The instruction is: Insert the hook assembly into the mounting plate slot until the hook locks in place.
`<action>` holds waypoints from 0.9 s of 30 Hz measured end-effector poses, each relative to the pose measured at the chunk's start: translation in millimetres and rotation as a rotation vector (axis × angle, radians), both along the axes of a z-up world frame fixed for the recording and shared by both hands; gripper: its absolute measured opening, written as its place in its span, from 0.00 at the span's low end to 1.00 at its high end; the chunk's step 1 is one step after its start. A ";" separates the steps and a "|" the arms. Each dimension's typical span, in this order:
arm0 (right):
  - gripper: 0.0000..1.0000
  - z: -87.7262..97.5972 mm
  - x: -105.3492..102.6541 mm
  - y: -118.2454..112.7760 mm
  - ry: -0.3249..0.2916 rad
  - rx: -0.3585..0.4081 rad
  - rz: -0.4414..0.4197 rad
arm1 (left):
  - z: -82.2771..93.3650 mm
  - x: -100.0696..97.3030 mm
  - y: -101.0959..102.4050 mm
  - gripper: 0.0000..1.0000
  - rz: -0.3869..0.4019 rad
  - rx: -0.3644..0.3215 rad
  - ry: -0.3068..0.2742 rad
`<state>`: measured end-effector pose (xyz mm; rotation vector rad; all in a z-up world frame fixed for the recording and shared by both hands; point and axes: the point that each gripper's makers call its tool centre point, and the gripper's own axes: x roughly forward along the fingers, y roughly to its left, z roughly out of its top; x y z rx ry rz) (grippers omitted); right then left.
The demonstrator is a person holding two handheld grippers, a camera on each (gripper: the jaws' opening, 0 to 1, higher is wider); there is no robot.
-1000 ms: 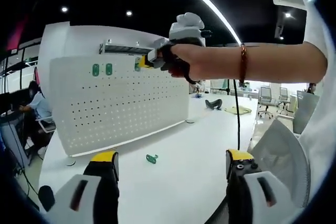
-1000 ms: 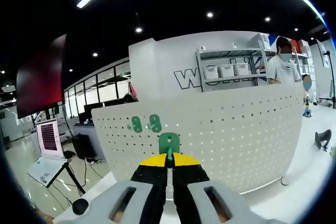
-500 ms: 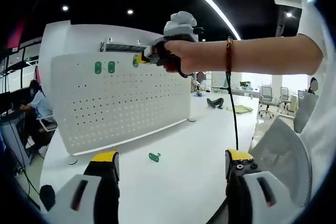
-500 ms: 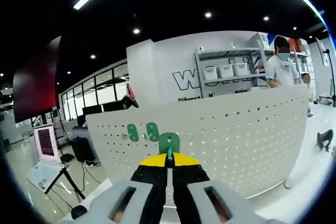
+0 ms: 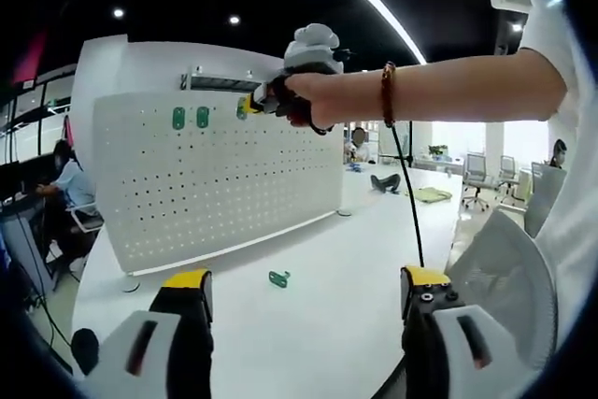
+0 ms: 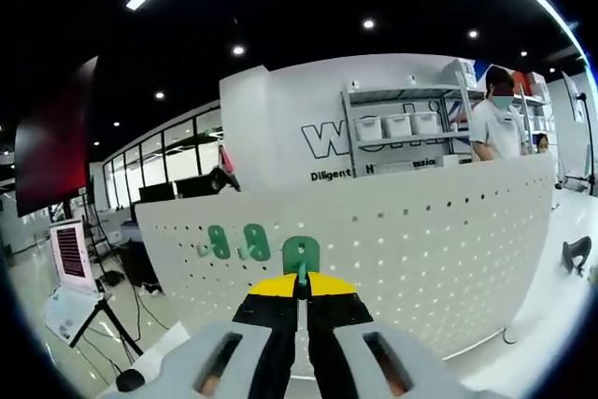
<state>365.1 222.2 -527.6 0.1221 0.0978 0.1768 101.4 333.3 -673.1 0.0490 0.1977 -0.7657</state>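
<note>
Right gripper, jaws clamped on a green hook, holds it up at the top rows of the white pegboard — just right of two hooks already mounted there. Left gripper hangs low over the table, jaws spread wide and empty — a spare hook lies on the tabletop beyond them.

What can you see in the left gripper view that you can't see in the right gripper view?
Left gripper view alone: a spare green hook lying on the white table, and the right gripper up at the board. Right gripper view alone: a close look at the green hook pinched in its shut jaws, and shelves behind. Both: the white pegboard with two green hooks already mounted.
</note>
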 end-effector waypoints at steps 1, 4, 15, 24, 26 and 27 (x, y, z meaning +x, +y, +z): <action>0.01 0.0 1.0 -0.2 0.001 0.000 -0.002 | -0.3 0.0 0.1 0.85 -0.001 0.000 0.002; 0.01 1.3 9.0 -1.6 0.002 -0.006 -0.011 | -2.4 0.5 2.8 0.85 0.003 0.008 0.008; 0.01 4.2 26.3 4.1 -0.012 -0.069 -0.013 | -3.9 5.2 9.1 0.85 0.014 0.008 0.013; 0.01 1.1 37.0 7.3 0.000 -0.088 -0.024 | -3.0 8.6 15.0 0.85 0.017 0.013 0.010; 0.01 1.2 38.3 6.4 0.002 -0.087 -0.032 | -3.9 9.1 16.6 0.85 0.021 0.018 0.012; 0.01 1.5 39.0 6.4 0.001 -0.085 -0.032 | -3.8 9.3 17.0 0.85 0.022 0.016 0.012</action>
